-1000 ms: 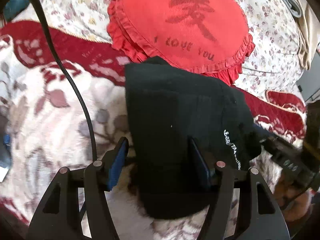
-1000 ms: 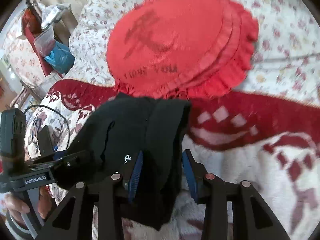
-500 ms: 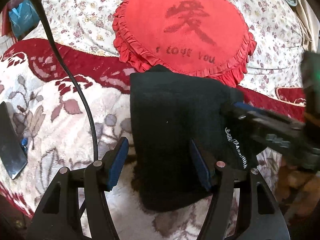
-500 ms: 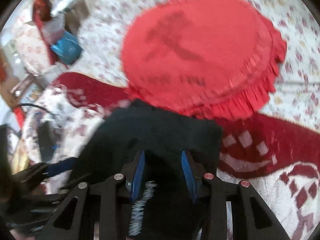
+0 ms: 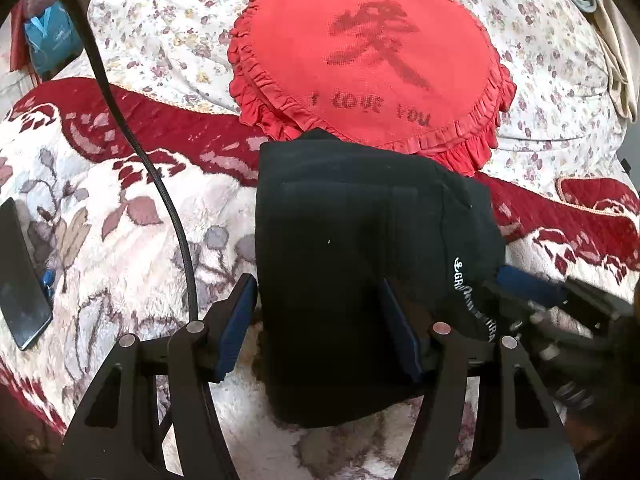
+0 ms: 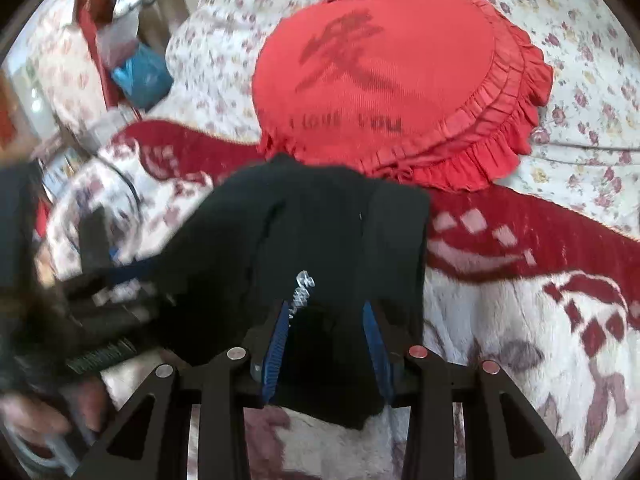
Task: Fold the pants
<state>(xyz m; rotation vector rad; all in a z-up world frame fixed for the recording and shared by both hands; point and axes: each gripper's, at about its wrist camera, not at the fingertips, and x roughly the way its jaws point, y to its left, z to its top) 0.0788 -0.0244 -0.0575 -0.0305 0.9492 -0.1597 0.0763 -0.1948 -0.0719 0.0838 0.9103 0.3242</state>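
Since the earlier frame the right gripper (image 6: pixel 326 344) had slid from the bundle's right edge onto its near end, and the left view had swung to show a phone (image 5: pixel 20 276) at the blanket's left edge. The black pants (image 5: pixel 360 248), folded to a thick block, lay on the blanket (image 5: pixel 120 240) just below the red cushion (image 5: pixel 372 60), long axis running away from both tongs. The left gripper (image 5: pixel 320 328) stood wide, straddling the block's left half; whether its pads pressed, I could not tell. The right gripper's jaws were narrow, cloth between them. Legible: "I LOVE YOU" on the cushion; the pants' white lettering was only partly readable.
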